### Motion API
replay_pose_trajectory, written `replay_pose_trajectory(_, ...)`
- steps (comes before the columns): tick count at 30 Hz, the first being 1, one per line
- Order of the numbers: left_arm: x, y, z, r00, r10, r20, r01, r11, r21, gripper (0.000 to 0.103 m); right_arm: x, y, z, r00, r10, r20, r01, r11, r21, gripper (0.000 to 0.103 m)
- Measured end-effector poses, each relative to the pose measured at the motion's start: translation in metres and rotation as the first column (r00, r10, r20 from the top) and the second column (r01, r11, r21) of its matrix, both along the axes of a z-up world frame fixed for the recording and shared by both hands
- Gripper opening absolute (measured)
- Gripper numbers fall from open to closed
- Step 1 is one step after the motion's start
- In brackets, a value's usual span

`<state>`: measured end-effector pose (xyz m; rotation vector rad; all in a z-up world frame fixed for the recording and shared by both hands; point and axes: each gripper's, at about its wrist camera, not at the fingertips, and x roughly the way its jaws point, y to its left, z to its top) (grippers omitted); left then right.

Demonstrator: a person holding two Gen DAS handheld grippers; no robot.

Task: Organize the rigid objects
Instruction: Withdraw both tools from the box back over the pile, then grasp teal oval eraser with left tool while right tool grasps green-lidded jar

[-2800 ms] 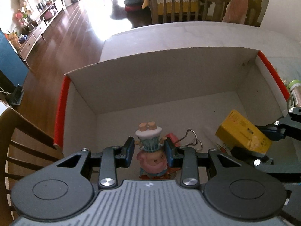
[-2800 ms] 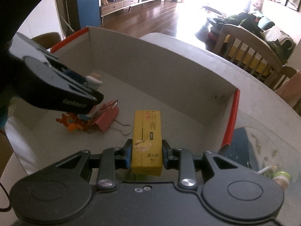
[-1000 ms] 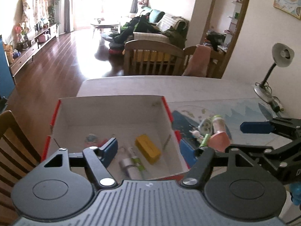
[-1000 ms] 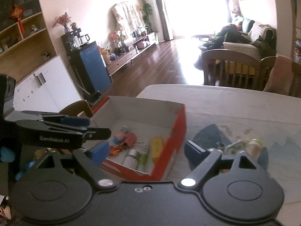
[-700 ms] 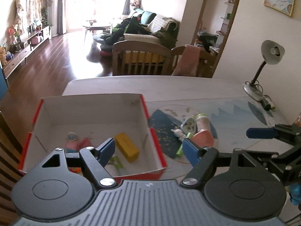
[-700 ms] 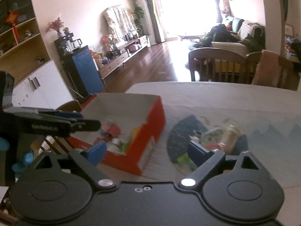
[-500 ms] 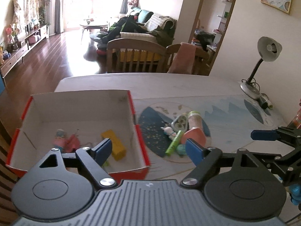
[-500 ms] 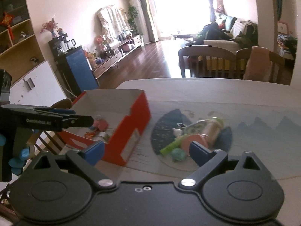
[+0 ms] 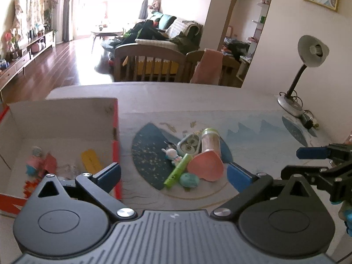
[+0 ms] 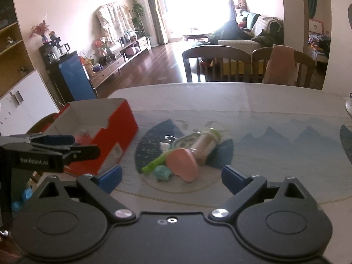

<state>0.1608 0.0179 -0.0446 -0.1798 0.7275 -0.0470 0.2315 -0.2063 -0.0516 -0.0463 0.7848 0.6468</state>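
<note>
A red-and-white cardboard box (image 9: pixel 115 118) (image 10: pixel 118 121) sits at the left of the table. It holds a yellow block (image 9: pixel 91 160), a pig figurine (image 9: pixel 33 160) and a red clip (image 9: pixel 49 161). To its right lies a pile: pink heart-shaped item (image 9: pixel 205 167) (image 10: pixel 181 164), jar with green lid (image 9: pixel 211 139) (image 10: pixel 205 145), green tube (image 9: pixel 178 171) (image 10: pixel 154 164), teal round piece (image 9: pixel 189 179) (image 10: pixel 162 172), rabbit figure (image 9: pixel 172 154), small tin (image 9: pixel 189 144). My left gripper (image 9: pixel 173 175) is open and empty, above the pile's near side. My right gripper (image 10: pixel 171 175) is open and empty, facing the pile.
A desk lamp (image 9: pixel 308 66) stands at the table's far right. Wooden chairs (image 9: pixel 149 66) (image 10: pixel 220 63) stand behind the table's far edge. The right gripper's fingers show at the right of the left wrist view (image 9: pixel 316 154); the left gripper shows at the left of the right wrist view (image 10: pixel 52 147).
Both grippers let go of the pig figurine and yellow block in the box, opened, rose and swung right from the box toward the pile on the mat.
</note>
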Motion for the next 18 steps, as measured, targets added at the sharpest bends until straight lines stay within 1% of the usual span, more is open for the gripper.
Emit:
replay_pose_trajectory(8,0.02,-0.04,-0.036,1.0,-0.015,-0.014,0.016,0.999,0.038,0.103,0.044,-0.008,-0.013,0.999,-0.033,-0.007,0.033,0.999,-0.035,0.096)
replay_pose_trajectory(14,0.036,-0.054,-0.062,0.999,-0.026,-0.027,0.026,1.0,0.003,0.103,0.073,-0.005,-0.025,0.999,-0.029,-0.016,0.028,0.998,-0.06,0.096)
replay_pose_trajectory(18,0.046,-0.061,-0.078,0.999,-0.01,-0.05,0.011,1.0,0.017,0.103,0.09,0.002,-0.035,0.999,-0.02,-0.032,0.017,0.997,-0.078,0.094)
